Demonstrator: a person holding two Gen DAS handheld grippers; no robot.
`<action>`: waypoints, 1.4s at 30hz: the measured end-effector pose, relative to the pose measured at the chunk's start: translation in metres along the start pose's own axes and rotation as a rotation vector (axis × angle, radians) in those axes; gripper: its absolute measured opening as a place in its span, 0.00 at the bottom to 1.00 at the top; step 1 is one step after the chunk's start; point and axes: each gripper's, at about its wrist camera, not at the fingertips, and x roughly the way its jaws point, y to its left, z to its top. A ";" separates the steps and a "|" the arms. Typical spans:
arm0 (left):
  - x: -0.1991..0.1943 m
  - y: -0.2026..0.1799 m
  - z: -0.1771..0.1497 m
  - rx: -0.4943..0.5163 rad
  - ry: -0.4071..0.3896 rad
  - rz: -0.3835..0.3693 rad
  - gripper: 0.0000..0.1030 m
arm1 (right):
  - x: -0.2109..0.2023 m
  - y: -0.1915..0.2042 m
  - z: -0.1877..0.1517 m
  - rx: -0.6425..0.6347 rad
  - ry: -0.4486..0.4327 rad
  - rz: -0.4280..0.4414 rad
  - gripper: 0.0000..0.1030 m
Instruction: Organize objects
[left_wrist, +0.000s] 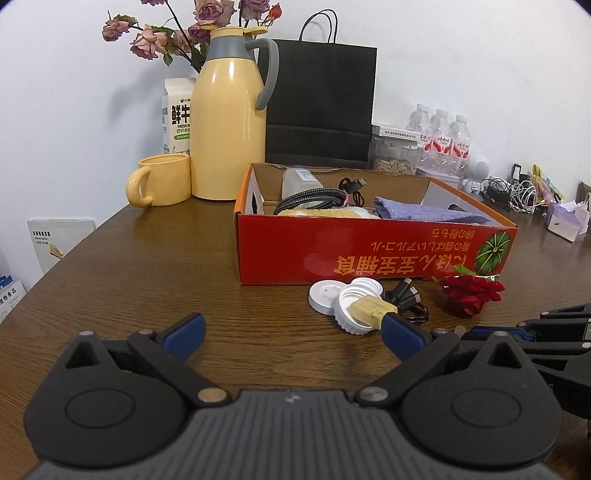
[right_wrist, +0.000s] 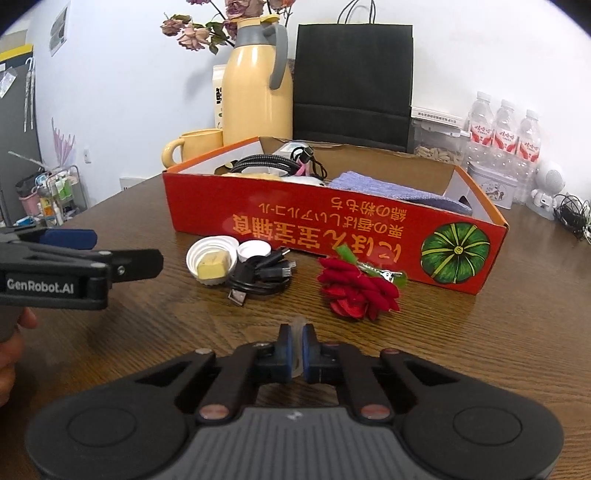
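Observation:
An open red cardboard box (left_wrist: 369, 254) (right_wrist: 332, 229) holds black cables, a purple cloth (left_wrist: 424, 212) and a clear container. In front of it lie white lids (left_wrist: 343, 299) (right_wrist: 210, 254), one with a yellow block (right_wrist: 212, 264) in it, a coiled black USB cable (right_wrist: 262, 277) and a red fabric rose (right_wrist: 356, 290) (left_wrist: 471, 293). My right gripper (right_wrist: 297, 341) hovers low over the table near the rose, shut on a small translucent piece (right_wrist: 297, 325). My left gripper (left_wrist: 293, 332) stands open over bare table, its right fingertip in front of the lids.
Behind the box stand a yellow thermos jug (left_wrist: 229, 122), a yellow mug (left_wrist: 162, 184), a milk carton, a black paper bag (left_wrist: 321, 99), water bottles (right_wrist: 502, 133) and a tangle of chargers at the right. The wooden table (left_wrist: 147, 277) has an open stretch at the left front.

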 end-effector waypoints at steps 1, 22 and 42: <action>0.000 0.000 0.000 0.000 0.001 0.001 1.00 | -0.001 0.000 0.000 0.001 -0.004 0.002 0.04; 0.006 -0.043 0.008 0.131 -0.025 -0.052 0.53 | -0.037 -0.012 -0.003 0.037 -0.274 -0.093 0.04; 0.032 -0.058 0.007 0.151 0.034 -0.083 0.27 | -0.044 -0.011 -0.007 0.032 -0.304 -0.063 0.04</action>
